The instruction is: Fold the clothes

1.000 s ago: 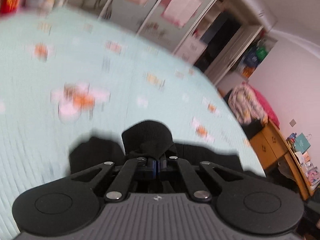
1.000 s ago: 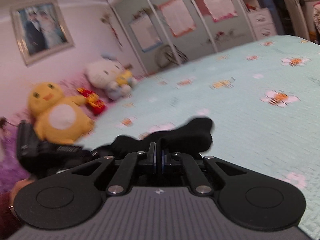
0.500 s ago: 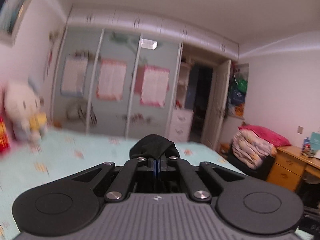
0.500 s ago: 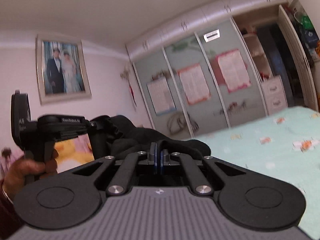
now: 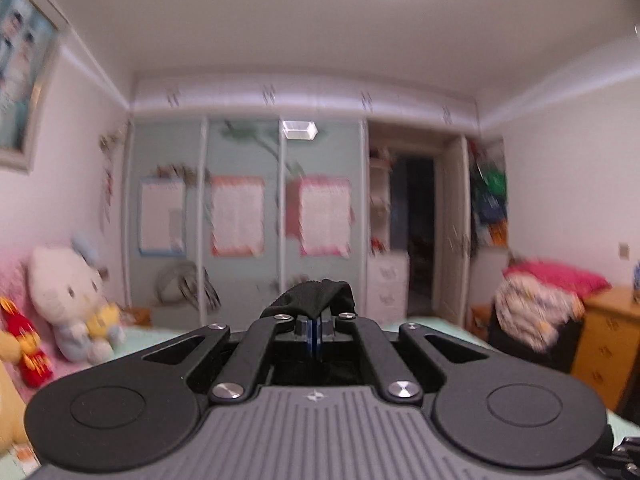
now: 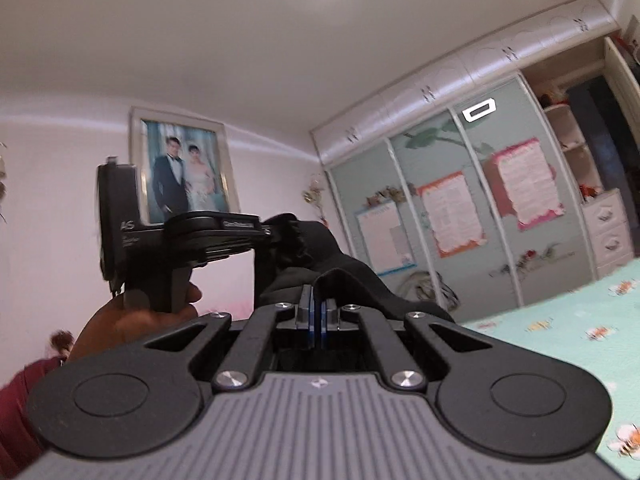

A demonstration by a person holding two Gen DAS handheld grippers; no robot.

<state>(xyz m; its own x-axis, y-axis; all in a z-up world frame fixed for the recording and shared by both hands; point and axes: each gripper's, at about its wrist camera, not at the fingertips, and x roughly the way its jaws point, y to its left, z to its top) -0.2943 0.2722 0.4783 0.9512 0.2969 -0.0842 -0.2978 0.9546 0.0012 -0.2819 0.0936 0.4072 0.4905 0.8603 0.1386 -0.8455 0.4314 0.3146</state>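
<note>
a soft black knit garment (image 6: 320, 256), limp and creased, hangs in the air between both grippers above the mint quilted bed (image 6: 560, 332). the left gripper (image 5: 316, 330) points level, its fingers pinched tight on a bunched fold. the right gripper (image 6: 316, 322) tilts slightly up, fingers clamped on another fold. the left hand (image 6: 132, 316) grips its handle.

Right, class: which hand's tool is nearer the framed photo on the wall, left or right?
Left. In the right wrist view the left tool sits between the right tool and the framed photo, overlapping its frame; the right tool is further from that wall.
</note>
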